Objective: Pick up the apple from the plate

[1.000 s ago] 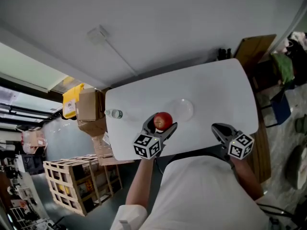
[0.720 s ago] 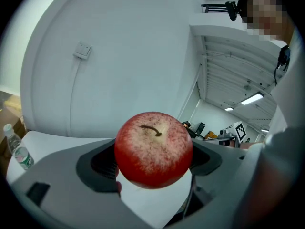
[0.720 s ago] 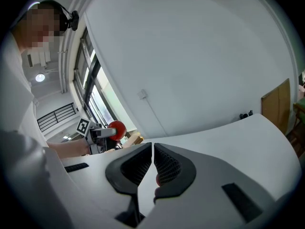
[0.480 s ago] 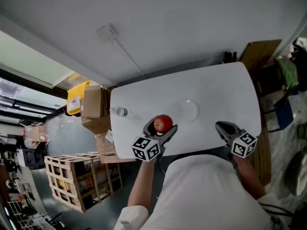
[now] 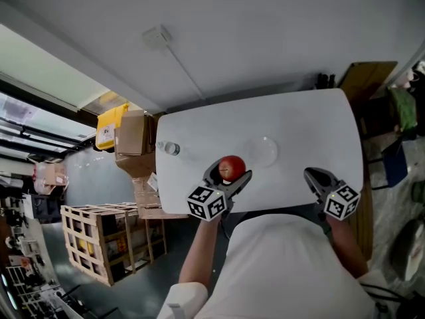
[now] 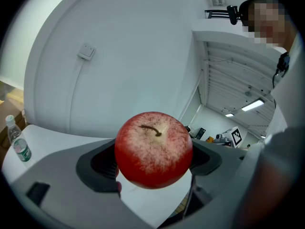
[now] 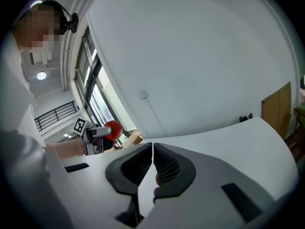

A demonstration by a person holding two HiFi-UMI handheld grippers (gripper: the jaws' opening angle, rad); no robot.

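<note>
A red apple is held in my left gripper, lifted above the white table near its front edge. In the left gripper view the apple fills the gap between the two grey jaws, stem up. A clear glass plate lies on the table just right of the apple, with nothing on it. My right gripper hovers at the table's front right, jaws pressed together with nothing between them. From there the apple shows far off at the left.
A small plastic water bottle lies near the table's left end, also seen as a bottle in the left gripper view. Cardboard boxes and a wooden crate stand on the floor at the left. A wooden board leans at the right.
The left gripper still holds the apple and has shifted slightly right and down in the view as the head camera moved. The right gripper stays shut.
</note>
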